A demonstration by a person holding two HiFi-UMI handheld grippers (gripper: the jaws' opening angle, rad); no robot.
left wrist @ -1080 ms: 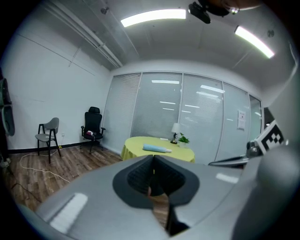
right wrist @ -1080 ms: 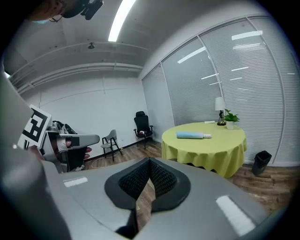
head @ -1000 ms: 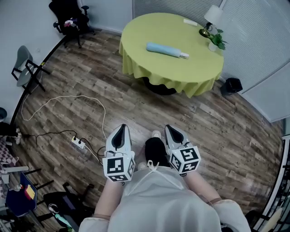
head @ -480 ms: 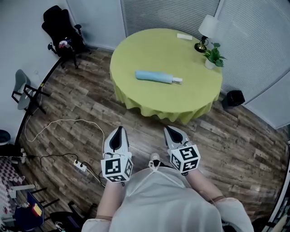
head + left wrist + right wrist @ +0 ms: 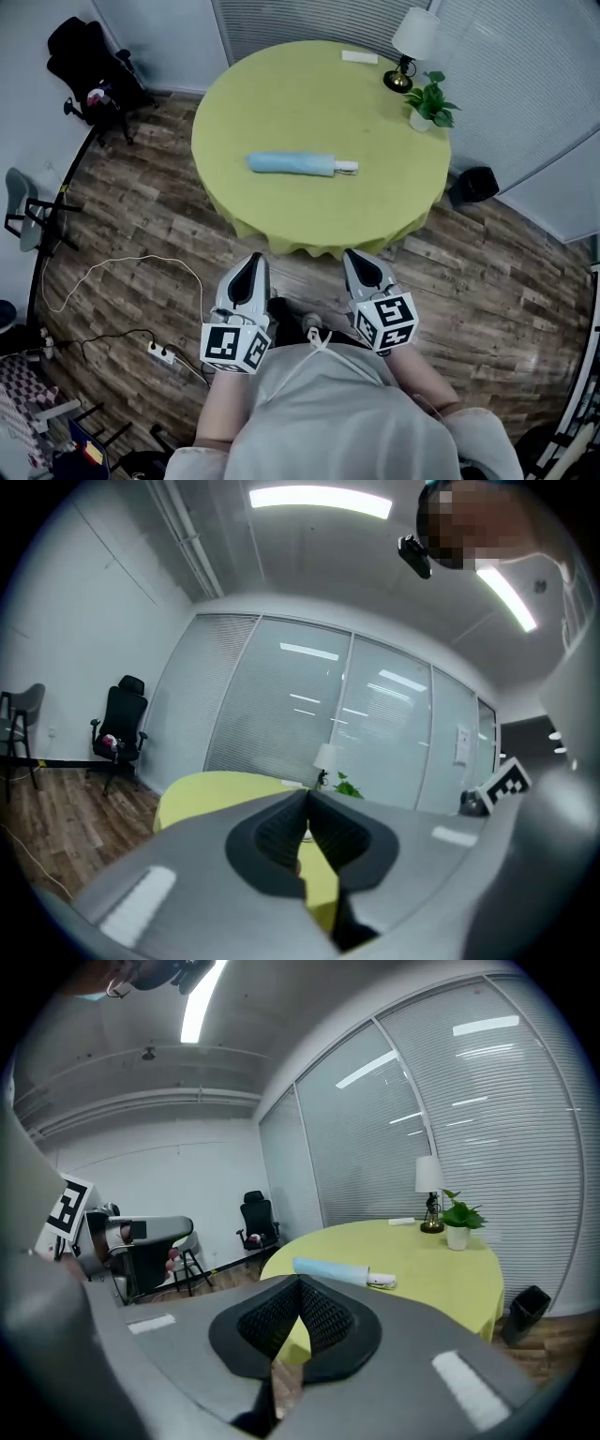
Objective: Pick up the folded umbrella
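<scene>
Left tongs [image 5: 255, 259] and right tongs [image 5: 350, 255] are closed, umbrella [image 5: 292, 164] untouched.

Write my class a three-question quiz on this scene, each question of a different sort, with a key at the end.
1. True or false: the folded umbrella lies on the floor beside the round table.
2. Which things stand near the table's far edge? A) a lamp and a potted plant; B) a kettle and a mug; C) a stack of books.
3. Fill in the gap: the jaws of the left gripper and the right gripper are both ____, with nothing between them.

Key: 1 false, it lies on the table; 2 A; 3 shut.
</scene>
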